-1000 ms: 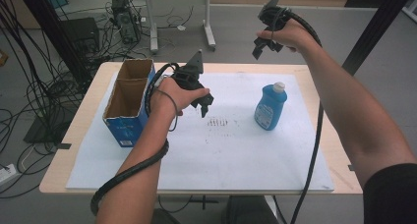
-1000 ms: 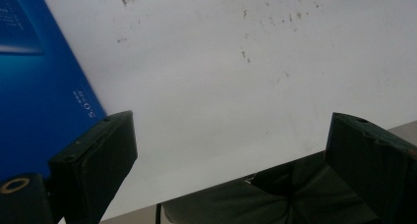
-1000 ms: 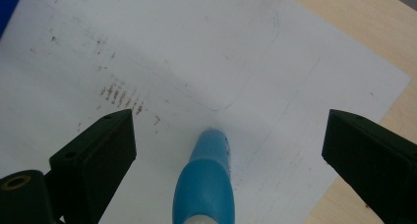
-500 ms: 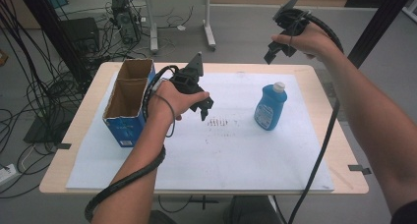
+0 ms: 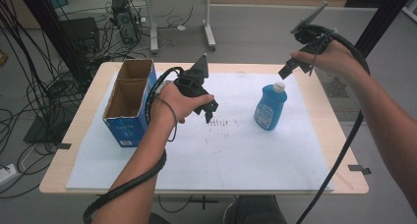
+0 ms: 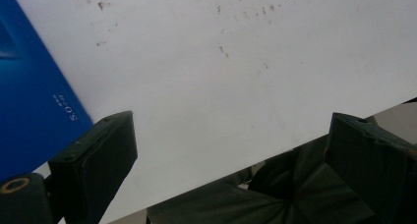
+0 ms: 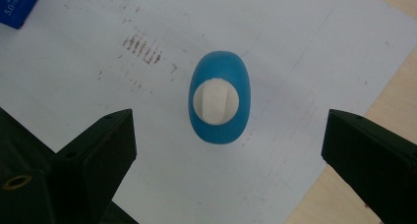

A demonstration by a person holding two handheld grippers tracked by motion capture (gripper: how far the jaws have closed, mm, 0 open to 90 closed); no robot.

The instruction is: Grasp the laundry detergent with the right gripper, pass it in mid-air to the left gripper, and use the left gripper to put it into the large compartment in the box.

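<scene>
A blue bottle [image 5: 269,108] with a white cap stands upright on the white sheet [image 5: 236,155], right of the middle. My right gripper [image 5: 289,68] hangs in the air above and just right of it, jaws wide apart, nothing between them. In the right gripper view I look straight down on the bottle [image 7: 220,103] from well above, between the open right gripper [image 7: 226,150] jaws. My left gripper [image 5: 208,110] hovers low over the sheet beside an open blue cardboard box [image 5: 129,105]. The left gripper [image 6: 231,150] is open and empty, with the box's blue side [image 6: 29,101] at its left.
The wooden table [image 5: 339,135] shows bare strips around the sheet. Faint brown marks [image 5: 221,122] dot the sheet's middle. Cables trail from both grippers off the front edge. On the floor behind the table are a desk frame and tangled cables [image 5: 123,17].
My right hand has carried its gripper to the right and a little lower in the high view, with the jaws as wide as before. The left hand has stayed put.
</scene>
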